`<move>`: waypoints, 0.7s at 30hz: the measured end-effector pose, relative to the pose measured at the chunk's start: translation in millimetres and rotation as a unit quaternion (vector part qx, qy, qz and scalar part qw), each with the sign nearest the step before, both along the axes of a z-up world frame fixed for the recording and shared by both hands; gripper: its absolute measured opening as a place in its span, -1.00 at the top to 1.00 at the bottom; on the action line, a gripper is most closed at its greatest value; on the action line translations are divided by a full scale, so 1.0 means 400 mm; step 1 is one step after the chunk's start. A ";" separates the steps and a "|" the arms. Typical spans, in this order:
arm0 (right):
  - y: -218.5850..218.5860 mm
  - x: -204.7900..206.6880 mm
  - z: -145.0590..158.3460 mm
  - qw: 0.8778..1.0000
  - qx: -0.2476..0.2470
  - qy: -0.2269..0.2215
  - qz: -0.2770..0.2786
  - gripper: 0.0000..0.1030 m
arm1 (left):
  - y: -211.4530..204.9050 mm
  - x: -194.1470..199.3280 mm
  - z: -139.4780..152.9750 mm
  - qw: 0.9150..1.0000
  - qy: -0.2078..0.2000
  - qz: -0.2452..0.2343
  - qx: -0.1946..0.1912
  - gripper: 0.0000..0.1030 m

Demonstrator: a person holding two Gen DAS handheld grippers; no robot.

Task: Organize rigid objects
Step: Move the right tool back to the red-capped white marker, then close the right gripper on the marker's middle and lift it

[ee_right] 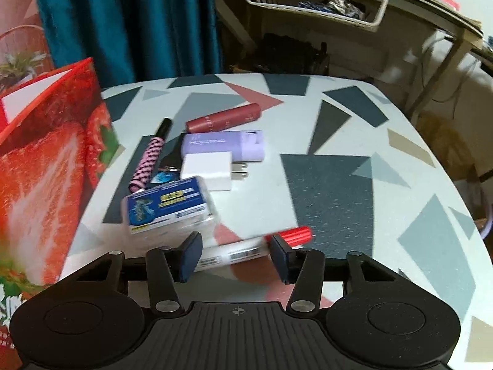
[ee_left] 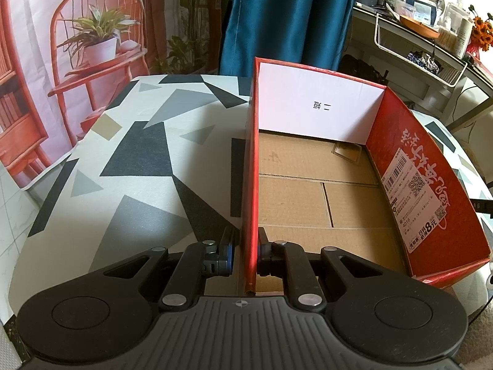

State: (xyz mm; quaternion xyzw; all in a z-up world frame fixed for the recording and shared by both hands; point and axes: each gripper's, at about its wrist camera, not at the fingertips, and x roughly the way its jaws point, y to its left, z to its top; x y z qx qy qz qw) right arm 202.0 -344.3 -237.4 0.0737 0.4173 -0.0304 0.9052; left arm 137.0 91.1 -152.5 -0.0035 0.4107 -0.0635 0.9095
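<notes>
Pinching the near left wall of the red carton (ee_left: 425,166), the left tongs (ee_left: 246,254) sit clenched on cardboard, steadying it on the counter (ee_left: 129,166). Inside: bare floor, nothing packed yet! The right tongs (ee_right: 235,254) straddle a red-capped marker (ee_right: 262,245), jaws parted, not visibly gripping. Still waiting just beyond: blue-labelled clear case (ee_right: 168,208), white plug adapter (ee_right: 209,169), lilac power bank (ee_right: 225,145), maroon tube (ee_right: 223,117), pink-striped pen (ee_right: 148,160). Whole job ahead, I'd say.

Red box (ee_left: 416,185), seemingly red-capped marker (ee_right: 255,243)
</notes>
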 end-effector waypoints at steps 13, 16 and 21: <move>-0.020 0.013 -0.017 0.996 0.068 0.037 -0.045 0.06 | 0.007 -0.002 -0.001 1.000 -0.001 -0.002 -0.012 0.70; 0.003 0.019 -0.019 0.998 0.038 0.040 -0.026 0.10 | 0.009 -0.003 -0.001 1.000 0.000 -0.001 -0.018 0.70; 0.025 0.016 -0.019 0.999 -0.009 0.036 0.005 0.54 | 0.011 -0.003 -0.003 1.000 0.000 -0.001 -0.022 0.72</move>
